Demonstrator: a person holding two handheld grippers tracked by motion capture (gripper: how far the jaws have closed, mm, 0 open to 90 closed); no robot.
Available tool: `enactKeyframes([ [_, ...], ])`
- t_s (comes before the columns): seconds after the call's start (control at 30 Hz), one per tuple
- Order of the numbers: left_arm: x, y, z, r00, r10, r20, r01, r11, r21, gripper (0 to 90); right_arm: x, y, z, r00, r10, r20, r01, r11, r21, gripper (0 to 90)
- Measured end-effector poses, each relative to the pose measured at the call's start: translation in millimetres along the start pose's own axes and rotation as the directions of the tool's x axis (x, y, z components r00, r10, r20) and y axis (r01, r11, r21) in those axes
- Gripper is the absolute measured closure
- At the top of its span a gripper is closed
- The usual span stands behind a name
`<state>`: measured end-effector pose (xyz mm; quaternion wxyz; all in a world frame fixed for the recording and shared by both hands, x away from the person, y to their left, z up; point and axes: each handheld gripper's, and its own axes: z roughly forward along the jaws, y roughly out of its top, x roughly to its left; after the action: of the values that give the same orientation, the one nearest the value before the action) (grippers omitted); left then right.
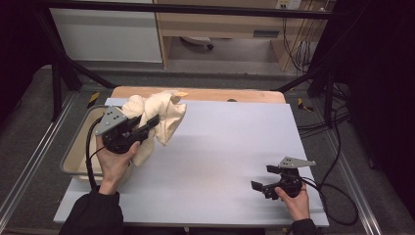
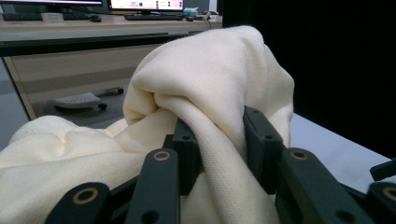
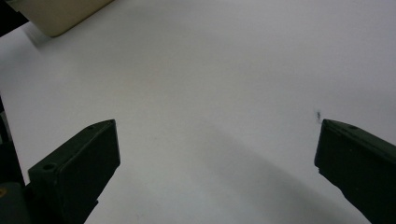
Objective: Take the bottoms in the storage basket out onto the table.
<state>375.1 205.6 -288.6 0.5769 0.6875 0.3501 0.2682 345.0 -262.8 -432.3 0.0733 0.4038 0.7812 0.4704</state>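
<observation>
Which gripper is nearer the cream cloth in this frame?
Left. The left gripper is shut on a fold of the cream cloth, lifting it beside the tray. The right gripper sits open, far across the white table.

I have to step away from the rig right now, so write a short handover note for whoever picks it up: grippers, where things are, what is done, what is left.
Left gripper: shut on a fold of the cream-coloured knitted cloth, held up above the left edge of the white table sheet.
Right gripper: open, nothing between its jaws, low over the sheet's near right part.
Things: the rest of the cloth hangs down into the shallow beige bin at the table's left side.
Done: cloth gripped and partly lifted out of the bin.
Left: likely bring the cloth fully onto the sheet; the right gripper has not touched it yet.
</observation>
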Motion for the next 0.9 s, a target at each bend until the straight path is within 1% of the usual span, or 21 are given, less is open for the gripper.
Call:
enactKeyframes([
  [0.23,-6.8,-3.2,9.5,0.9999,-0.001,0.014,0.001,1.0,0.01,68.9,-0.1,0.0,-0.2,1.0,0.0,-0.001,0.0,1.0,-0.005,0.5],
  [0.53,-12.6,-8.7,22.1,0.9995,-0.012,0.028,0.011,0.9996,0.026,68.9,0.2,0.0,-0.1,1.0,0.002,0.0,-0.002,1.0,-0.001,0.6],
  [0.67,-16.3,-11.2,27.8,0.9993,-0.008,0.037,0.007,0.9993,0.036,68.9,-0.1,-0.2,0.3,1.0,-0.002,0.001,0.002,1.0,0.0,0.6],
  [0.9,-22.6,-16.6,38.4,0.9986,-0.009,0.053,0.006,0.9985,0.054,68.9,-0.1,-0.5,-0.4,1.0,0.008,-0.001,-0.008,1.0,-0.001,0.5],
])
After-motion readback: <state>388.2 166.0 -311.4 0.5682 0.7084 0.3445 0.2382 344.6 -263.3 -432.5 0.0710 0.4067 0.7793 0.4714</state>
